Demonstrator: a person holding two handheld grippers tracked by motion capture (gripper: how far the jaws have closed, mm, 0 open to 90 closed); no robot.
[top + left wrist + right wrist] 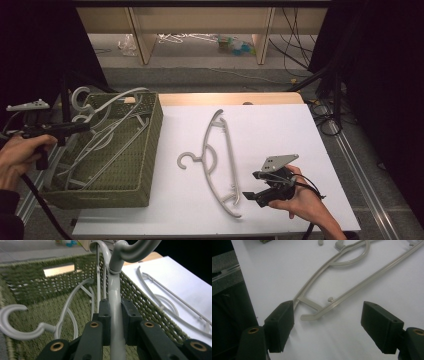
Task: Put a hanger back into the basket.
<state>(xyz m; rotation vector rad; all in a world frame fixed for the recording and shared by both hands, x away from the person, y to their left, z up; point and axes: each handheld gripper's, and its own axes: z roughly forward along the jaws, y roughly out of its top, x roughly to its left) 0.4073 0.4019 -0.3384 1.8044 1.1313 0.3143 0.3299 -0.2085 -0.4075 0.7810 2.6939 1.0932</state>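
Covering most of the wooden table (230, 98), a white sheet (280, 135) bears one grey hanger (220, 160) lying flat, hook toward the green woven basket (145, 170) at its left edge. Several more hangers (95, 150) lie tangled inside the basket. The left gripper (75, 128) is clamped on the arm of a basket hanger (115, 302) near its hook, above the basket's left rim. The right gripper (252, 186) rests low at the flat hanger's near end, jaws wide apart and holding nothing. Beyond the table lie grey floor (200, 67), pale wooden furniture legs (140, 35), scattered clutter and cables, with black curtains at both sides.
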